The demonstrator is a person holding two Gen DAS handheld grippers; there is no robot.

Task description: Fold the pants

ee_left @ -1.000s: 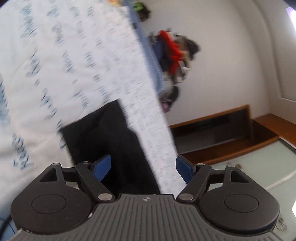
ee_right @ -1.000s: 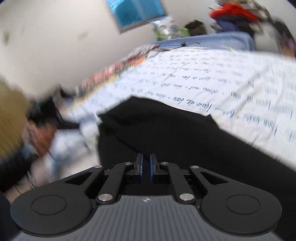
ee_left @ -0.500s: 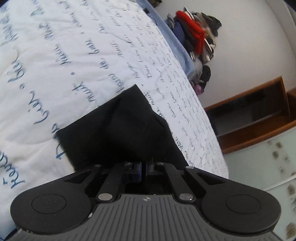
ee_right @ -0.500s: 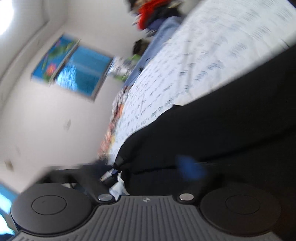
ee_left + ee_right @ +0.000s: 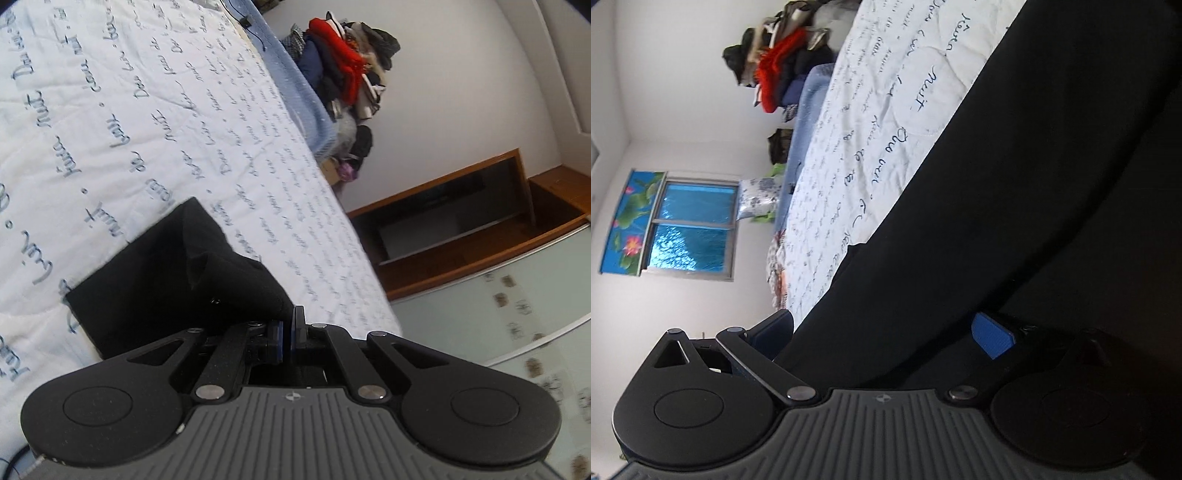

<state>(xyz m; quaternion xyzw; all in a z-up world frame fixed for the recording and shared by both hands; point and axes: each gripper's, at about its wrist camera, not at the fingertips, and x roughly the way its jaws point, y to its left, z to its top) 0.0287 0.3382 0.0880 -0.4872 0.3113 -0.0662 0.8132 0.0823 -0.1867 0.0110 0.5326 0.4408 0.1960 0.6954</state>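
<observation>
A: While the left gripper (image 5: 287, 334) looks pressed together, what's pinched?
B: A raised corner of the black pants (image 5: 177, 280), bunched just ahead on the bedspread (image 5: 110, 110).
A: And the right gripper (image 5: 886, 332)?
B: Spread wide; the pants (image 5: 997, 221) run lengthwise ahead between its jaws, unpinched.

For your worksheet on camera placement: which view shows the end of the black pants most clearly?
The left wrist view: the black pants end shows its whole outline against the white bedspread, pinched in the left tool. The right wrist view shows only a dark expanse of fabric, edges cropped.
</observation>
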